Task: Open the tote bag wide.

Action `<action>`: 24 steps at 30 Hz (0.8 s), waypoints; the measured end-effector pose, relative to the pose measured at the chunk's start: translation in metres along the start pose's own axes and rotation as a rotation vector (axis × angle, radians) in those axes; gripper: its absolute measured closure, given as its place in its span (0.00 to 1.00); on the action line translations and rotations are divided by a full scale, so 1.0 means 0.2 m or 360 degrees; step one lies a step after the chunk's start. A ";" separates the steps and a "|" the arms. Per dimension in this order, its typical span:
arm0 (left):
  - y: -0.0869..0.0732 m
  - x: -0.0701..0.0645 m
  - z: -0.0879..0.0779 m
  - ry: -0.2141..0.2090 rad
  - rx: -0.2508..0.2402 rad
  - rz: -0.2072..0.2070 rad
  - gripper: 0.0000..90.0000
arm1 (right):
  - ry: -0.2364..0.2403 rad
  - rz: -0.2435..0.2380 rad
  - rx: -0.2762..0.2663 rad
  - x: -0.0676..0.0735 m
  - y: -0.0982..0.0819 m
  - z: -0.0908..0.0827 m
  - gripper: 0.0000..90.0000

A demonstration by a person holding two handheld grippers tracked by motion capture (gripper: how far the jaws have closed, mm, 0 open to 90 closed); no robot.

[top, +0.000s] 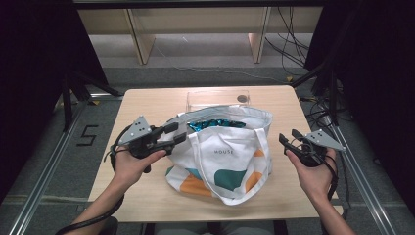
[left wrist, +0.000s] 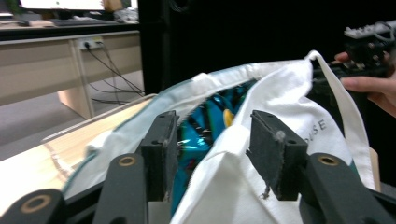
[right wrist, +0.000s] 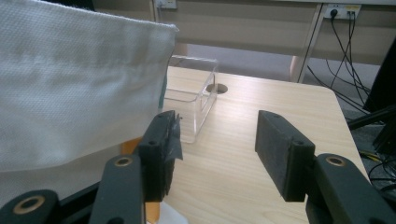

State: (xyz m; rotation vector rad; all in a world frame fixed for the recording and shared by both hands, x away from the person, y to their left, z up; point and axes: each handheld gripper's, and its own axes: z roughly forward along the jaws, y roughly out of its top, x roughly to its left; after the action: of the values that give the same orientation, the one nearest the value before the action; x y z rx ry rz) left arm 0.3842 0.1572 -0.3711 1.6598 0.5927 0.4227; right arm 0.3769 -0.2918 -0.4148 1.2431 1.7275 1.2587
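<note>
High view: a white tote bag point(top: 230, 156) with orange and teal patches stands in the middle of the table point(top: 147, 105), leaning toward the near edge, mouth open, with something shiny and teal point(top: 215, 124) inside. Behind it, near the far edge, sits a clear plastic box point(top: 218, 100). The left gripper point(top: 175, 133) is held at the bag's left rim, jaws apart, one above and one below the cloth edge; whether the pads touch the cloth I cannot tell. The right gripper point(top: 288, 138) is held off the bag's right side, near it but apart, jaws spread with nothing between them.

Left gripper view: the 2 black jaws stand apart, and the bag point(left wrist: 280, 140) rim rises between them with the teal contents point(left wrist: 205, 126) showing in the gap. The other gripper point(left wrist: 369, 51) and hand show beyond the bag's strap.

Right gripper view: the jaws are open over bare table point(right wrist: 261, 102); the bag point(right wrist: 70, 84) cloth lies just beside the left jaw, and the clear box point(right wrist: 194, 100) sits past it
</note>
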 end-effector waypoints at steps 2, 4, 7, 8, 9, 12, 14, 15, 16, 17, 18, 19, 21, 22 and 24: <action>0.00 -0.01 0.04 -0.0017 0.0019 0.0005 0.61 | 0.0016 -0.0005 0.0007 -0.01 0.00 0.00 0.54; -0.01 -0.02 0.07 -0.0036 0.0026 0.0012 0.64 | 0.0010 -0.0018 0.0006 -0.01 0.00 0.00 0.54; 0.00 -0.03 0.11 -0.0051 0.0054 0.0035 0.66 | -0.0008 0.0043 0.0022 0.00 0.00 0.00 0.54; 0.01 -0.03 0.13 -0.0061 0.0068 0.0047 0.66 | -0.0022 0.0006 -0.0017 -0.01 -0.01 0.01 0.54; 0.01 -0.03 0.14 -0.0075 0.0075 0.0060 0.66 | 0.0004 0.0018 0.0028 -0.01 -0.01 0.00 0.54; 0.03 -0.03 0.18 -0.0097 0.0114 0.0079 0.67 | 0.0000 -0.0029 0.0015 -0.02 0.00 0.01 0.54; 0.04 -0.02 0.21 -0.0118 0.0141 0.0094 0.67 | 0.0000 -0.0004 0.0021 -0.01 0.00 0.00 0.54; 0.05 -0.02 0.22 -0.0126 0.0151 0.0098 0.68 | -0.0007 0.0006 0.0000 0.00 0.00 0.01 0.54; 0.05 -0.02 0.23 -0.0135 0.0159 0.0103 0.68 | -0.0013 -0.0036 -0.0006 -0.01 -0.01 0.01 0.54; 0.05 -0.03 0.24 -0.0143 0.0173 0.0117 0.68 | -0.0002 -0.0029 0.0022 -0.01 -0.01 0.01 0.54; 0.05 -0.03 0.25 -0.0150 0.0182 0.0132 0.68 | 0.0002 -0.0033 0.0025 -0.01 -0.01 0.01 0.54; 0.06 -0.03 0.26 -0.0171 0.0195 0.0156 0.69 | 0.0005 -0.0010 0.0032 -0.01 -0.01 0.01 0.54; 0.06 -0.04 0.28 -0.0192 0.0207 0.0192 0.71 | 0.0008 -0.0029 0.0028 -0.01 -0.01 0.01 0.54; 0.06 -0.05 0.29 -0.0195 0.0214 0.0214 0.72 | 0.0013 -0.0029 0.0035 -0.01 -0.01 0.01 0.54; 0.07 -0.05 0.31 -0.0196 0.0228 0.0241 0.75 | 0.0000 -0.0001 0.0041 0.00 -0.01 0.01 0.54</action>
State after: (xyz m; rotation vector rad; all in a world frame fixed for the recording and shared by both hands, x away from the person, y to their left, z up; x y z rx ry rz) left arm 0.4136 0.1002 -0.3670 1.8607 0.4153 0.3911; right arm 0.3782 -0.2918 -0.4178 1.2575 1.7492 1.2398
